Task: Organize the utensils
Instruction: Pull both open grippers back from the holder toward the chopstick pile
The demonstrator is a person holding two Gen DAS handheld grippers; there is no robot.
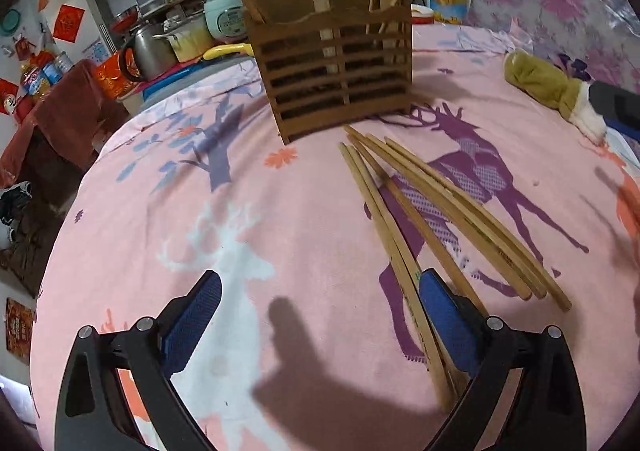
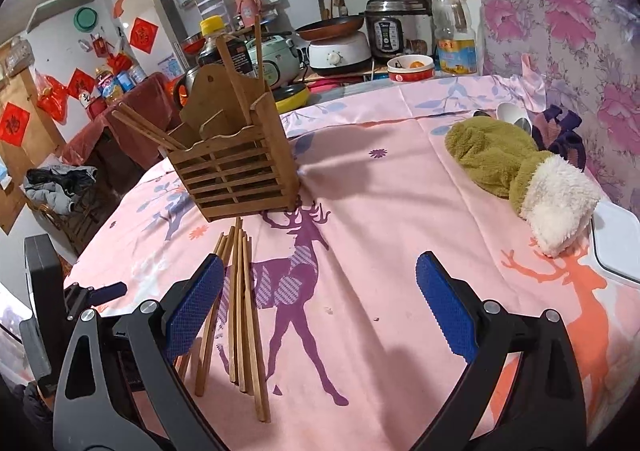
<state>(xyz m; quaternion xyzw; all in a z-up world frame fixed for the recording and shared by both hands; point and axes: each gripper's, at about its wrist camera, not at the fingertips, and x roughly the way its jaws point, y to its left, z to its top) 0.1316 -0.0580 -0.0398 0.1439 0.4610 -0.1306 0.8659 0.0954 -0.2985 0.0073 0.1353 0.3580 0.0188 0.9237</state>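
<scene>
A loose bundle of wooden chopsticks [image 1: 440,219] lies flat on the pink deer-print tablecloth [image 1: 312,211], just in front of the slatted wooden utensil holder [image 1: 336,71]. Their long axes run roughly from the holder's base toward the cameras: the narrow tips crowd together near the holder's lower right corner, and the thicker ends fan apart nearer the grippers. In the right wrist view the same chopsticks [image 2: 240,303] run almost straight up the picture, tips pointing at the holder [image 2: 236,171].

The holder stands upright on the cloth (a few chopsticks already lean in its compartments, sticking out above the rim at a slant).

The left gripper [image 1: 320,315] is spread wide with nothing between its blue pads; its right-hand finger [image 1: 444,315] sits over the near ends of two chopsticks, though contact cannot be told. The right gripper [image 2: 320,303] is likewise spread wide and empty, the bundle passing behind its left-hand finger [image 2: 196,307].

A green and white plush mitten [image 2: 516,167] lies well off to the right.
</scene>
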